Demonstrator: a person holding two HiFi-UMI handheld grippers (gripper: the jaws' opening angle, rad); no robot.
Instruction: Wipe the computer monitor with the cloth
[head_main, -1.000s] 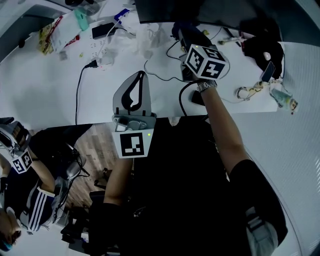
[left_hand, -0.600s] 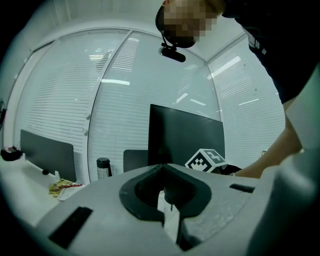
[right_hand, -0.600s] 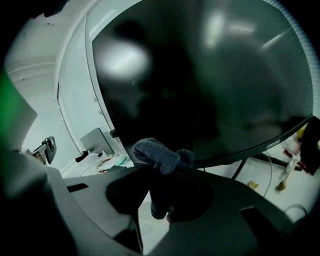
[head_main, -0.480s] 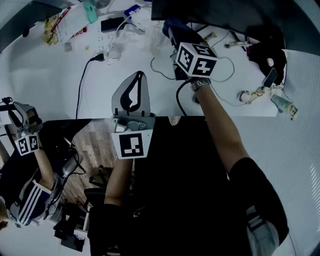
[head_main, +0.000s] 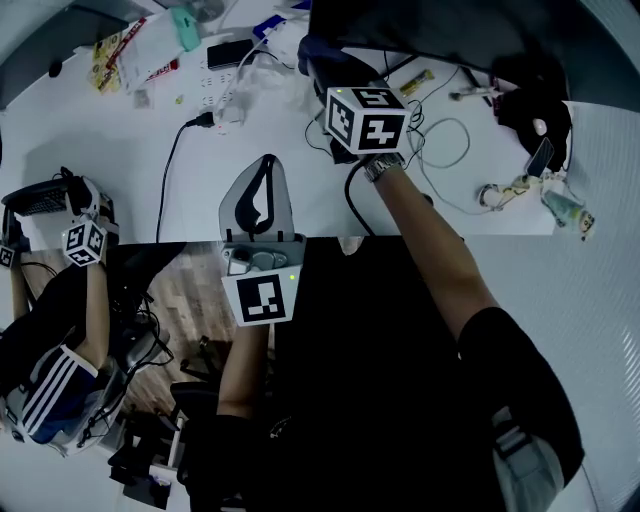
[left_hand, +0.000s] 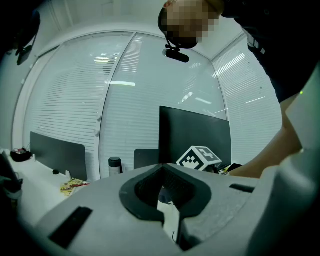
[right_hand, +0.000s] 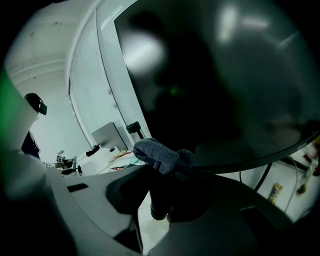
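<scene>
The right gripper (right_hand: 169, 176) is clenched on the cloth (right_hand: 159, 154). The cloth's dark lower folds are pinched between the two jaws, and a grey-blue bunch sticks out past the tips. That bunch sits at the lower left corner of the monitor (right_hand: 225, 75), either against the dark screen or just shy of it; the right gripper view is too dim to say which. The left gripper (head_main: 267, 170) hangs well apart from it, over the near edge of the white desk (head_main: 120, 170). Its jaws are pressed together with nothing between them, and they point toward the monitor.
</scene>
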